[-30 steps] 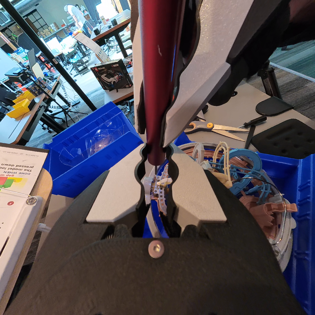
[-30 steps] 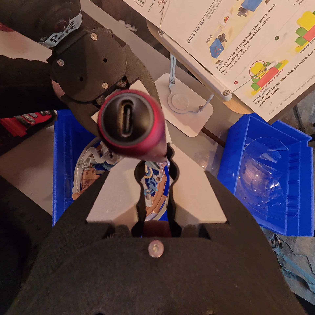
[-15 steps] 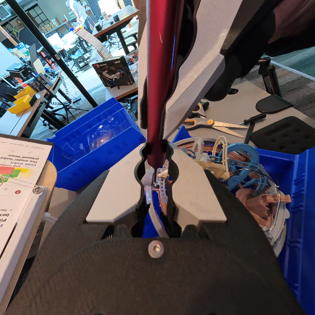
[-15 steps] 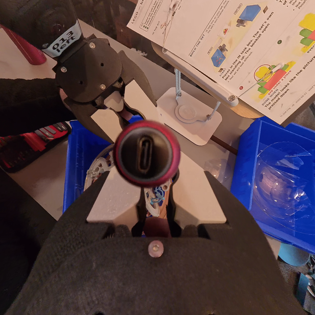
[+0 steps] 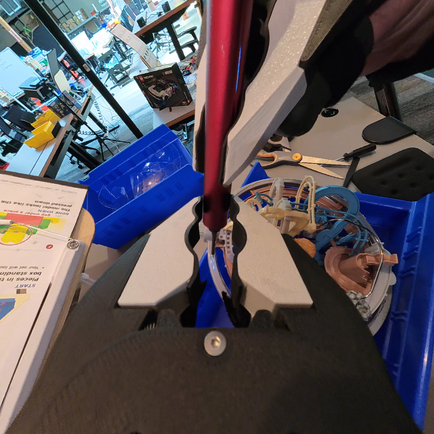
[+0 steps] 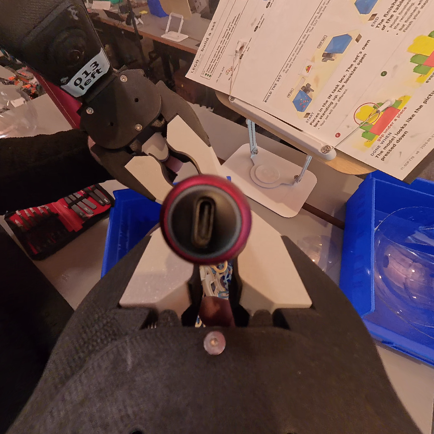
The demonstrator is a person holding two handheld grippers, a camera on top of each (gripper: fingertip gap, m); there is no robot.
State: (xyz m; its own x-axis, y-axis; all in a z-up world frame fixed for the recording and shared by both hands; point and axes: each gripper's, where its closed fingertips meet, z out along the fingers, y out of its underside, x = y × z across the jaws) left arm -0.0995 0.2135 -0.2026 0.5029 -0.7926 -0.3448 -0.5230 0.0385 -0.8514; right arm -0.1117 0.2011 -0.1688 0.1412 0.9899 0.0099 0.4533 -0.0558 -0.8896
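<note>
My right gripper [image 6: 211, 237] is shut on a red pen-shaped electric screwdriver [image 6: 205, 218] and holds it upright. Its socket end faces the right wrist camera. In the left wrist view the screwdriver [image 5: 218, 117] comes down from the right gripper [image 5: 212, 173]. Its lower end sits between the tips of my left gripper [image 5: 215, 202], which close around it. The thin bit points at the clear rim of a round maze toy [image 5: 328, 225] with blue, cream and brown tracks. The toy lies in a blue bin [image 5: 418, 258]. The left gripper [image 6: 178, 178] shows at upper left of the right wrist view.
A second blue bin [image 5: 145, 187] with clear dome halves stands to the left; it also shows in the right wrist view [image 6: 357, 258]. An instruction sheet on a stand [image 6: 328, 70] is beside it. Scissors [image 5: 305, 160], a black screwdriver [image 5: 359, 150], a black foam pad [image 5: 394, 173] and a red bit case [image 6: 58, 218] lie around. The tips of both grippers are at nearly the same place. From the left gripper's tips to the round maze toy [image 5: 328, 225] is close to 15 cm.
The right gripper has drawn up and back, so the left gripper looks farther off in its view. The bit now shows below the screwdriver's end, over the toy's rim.
</note>
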